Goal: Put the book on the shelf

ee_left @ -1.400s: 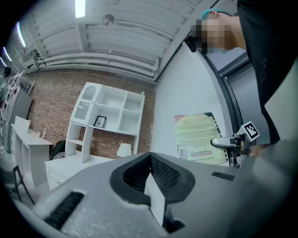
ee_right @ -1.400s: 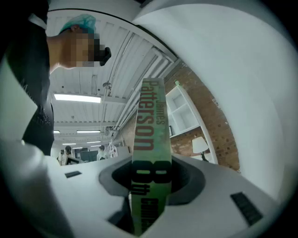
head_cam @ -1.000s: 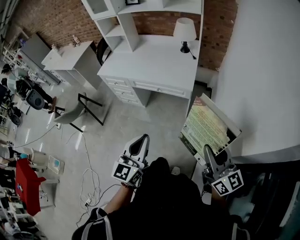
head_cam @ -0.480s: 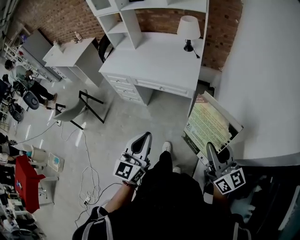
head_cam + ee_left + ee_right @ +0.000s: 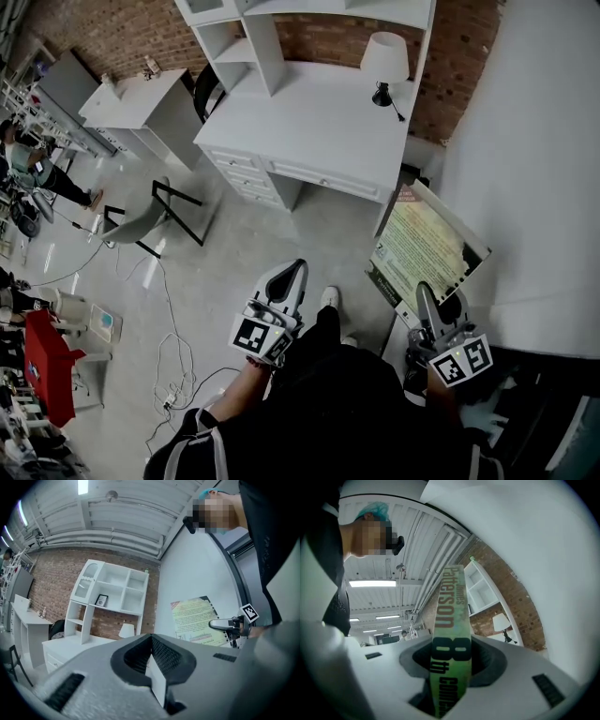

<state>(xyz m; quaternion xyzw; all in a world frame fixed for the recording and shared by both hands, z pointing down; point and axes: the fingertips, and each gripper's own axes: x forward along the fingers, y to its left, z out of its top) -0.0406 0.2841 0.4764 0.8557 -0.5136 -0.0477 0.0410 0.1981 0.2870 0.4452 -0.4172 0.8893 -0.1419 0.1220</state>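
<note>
The book [image 5: 424, 249], with a yellow-green cover, is held upright over the floor at the right, beside a white wall. My right gripper [image 5: 434, 300] is shut on its lower edge. In the right gripper view the green spine [image 5: 451, 620] runs up between the jaws of that gripper [image 5: 451, 670]. My left gripper [image 5: 289, 277] hangs over the floor at the middle, shut with nothing in it [image 5: 152, 656]. The white shelf unit [image 5: 255, 39] stands on a white desk [image 5: 309, 122] ahead. In the left gripper view the shelf [image 5: 112, 592] is at the left and the book [image 5: 192, 618] at the right.
A white lamp [image 5: 384, 58] stands on the desk at the right. A grey chair [image 5: 141, 220] and a white side table [image 5: 141, 101] are to the left. Cables [image 5: 173, 361] lie on the floor. A white wall [image 5: 534, 159] fills the right side.
The person has stepped forward; a shoe now shows between the grippers. The right gripper has kept its grip on the book, and the left has stayed shut.
</note>
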